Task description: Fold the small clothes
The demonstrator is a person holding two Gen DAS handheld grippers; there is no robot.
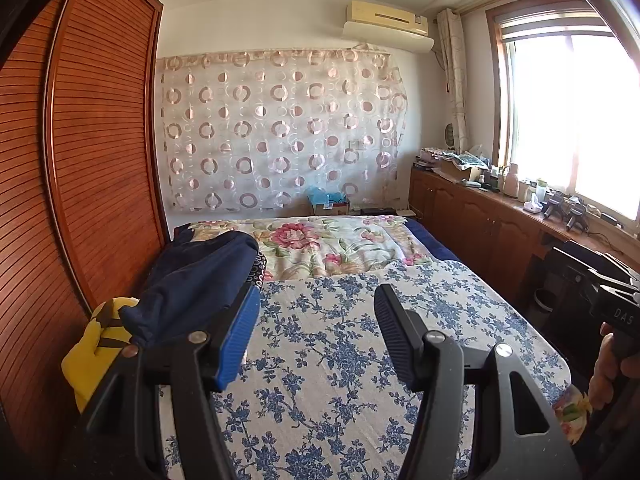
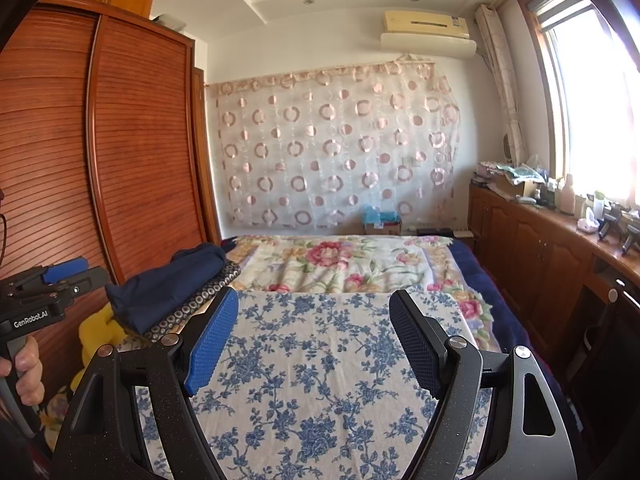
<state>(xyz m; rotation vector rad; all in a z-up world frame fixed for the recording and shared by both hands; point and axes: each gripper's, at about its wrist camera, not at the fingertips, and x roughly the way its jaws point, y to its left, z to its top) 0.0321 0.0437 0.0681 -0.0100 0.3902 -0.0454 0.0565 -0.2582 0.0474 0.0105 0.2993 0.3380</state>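
A pile of small clothes lies at the bed's left edge: a navy garment [image 1: 196, 280] [image 2: 168, 288] on top, a black cloth with ring dots [image 2: 192, 304] under it, and a yellow piece [image 1: 96, 344] [image 2: 96, 332] beside it. My left gripper [image 1: 316, 320] hovers open over the blue-flowered sheet [image 1: 340, 380], its blue pad just right of the navy garment and apart from it. My right gripper [image 2: 314, 336] is open wider over the same sheet [image 2: 320, 400], with nothing between its fingers. Each view shows a hand [image 2: 24, 372] [image 1: 608, 368] holding the other gripper's handle.
A slatted wooden wardrobe [image 1: 92, 160] stands close along the bed's left side. A pink-flowered blanket [image 1: 328, 248] covers the far half of the bed. A low wooden cabinet [image 2: 540, 248] with clutter on top runs under the window on the right.
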